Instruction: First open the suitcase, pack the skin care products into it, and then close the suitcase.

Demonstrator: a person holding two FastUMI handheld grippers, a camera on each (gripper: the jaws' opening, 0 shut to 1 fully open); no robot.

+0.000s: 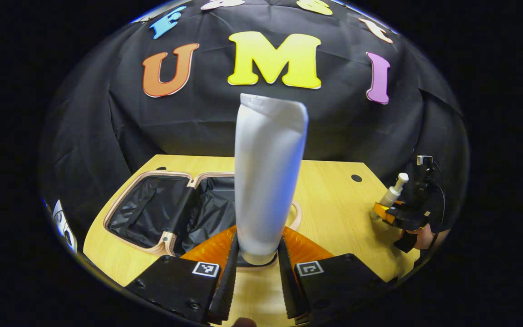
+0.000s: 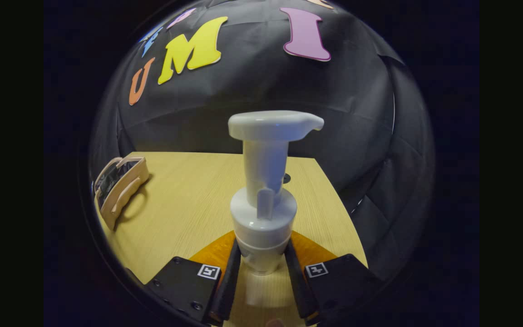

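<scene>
A: What sits at the left of the left gripper view?

B: The suitcase, lying open on the desk at about eight o'clock, its dark lining showing inside a pale rim.

A: And the left gripper?

B: Its fingers are closed against the base of a white tube, one on each side. The tube stands upright, cap down, rising through the centre of the view and hiding part of the suitcase's right half.

A: Anything farther right?

B: At three o'clock the other gripper, held by a hand, carries a pale pump bottle.

A: Now the right gripper view, from the left?

B: The suitcase appears at nine o'clock, seen edge-on at the desk's left side, well apart from the gripper.

A: And the right gripper?

B: Its fingers are pressed on the lower body of the pump bottle, which stands upright, nozzle pointing toward three o'clock.
</scene>
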